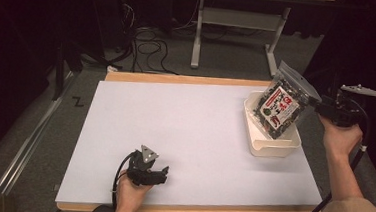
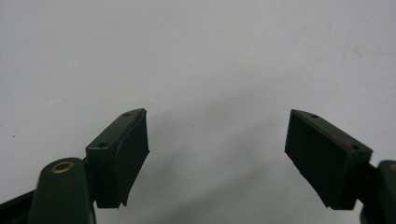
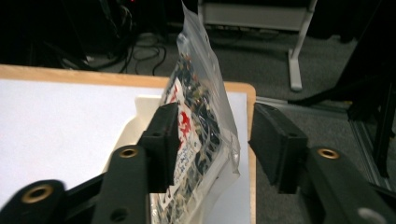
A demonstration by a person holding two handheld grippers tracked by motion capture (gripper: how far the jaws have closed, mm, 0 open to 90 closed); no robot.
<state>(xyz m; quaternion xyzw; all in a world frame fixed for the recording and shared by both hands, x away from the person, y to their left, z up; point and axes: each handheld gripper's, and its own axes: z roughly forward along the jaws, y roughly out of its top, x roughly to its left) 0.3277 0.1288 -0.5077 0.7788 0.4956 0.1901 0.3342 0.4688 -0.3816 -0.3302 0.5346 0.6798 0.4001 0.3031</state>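
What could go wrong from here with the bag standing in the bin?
1. The right gripper has its jaws open around the snack bag; one pad seems to touch it, the other stands clear. The bag leans upright in the white bin and may topple out once released.
2. The bin sits close to the table's right edge, so a nudge on withdrawal could shift it further towards that edge.
3. The left gripper rests open, far from the bag, too distant to steady it.
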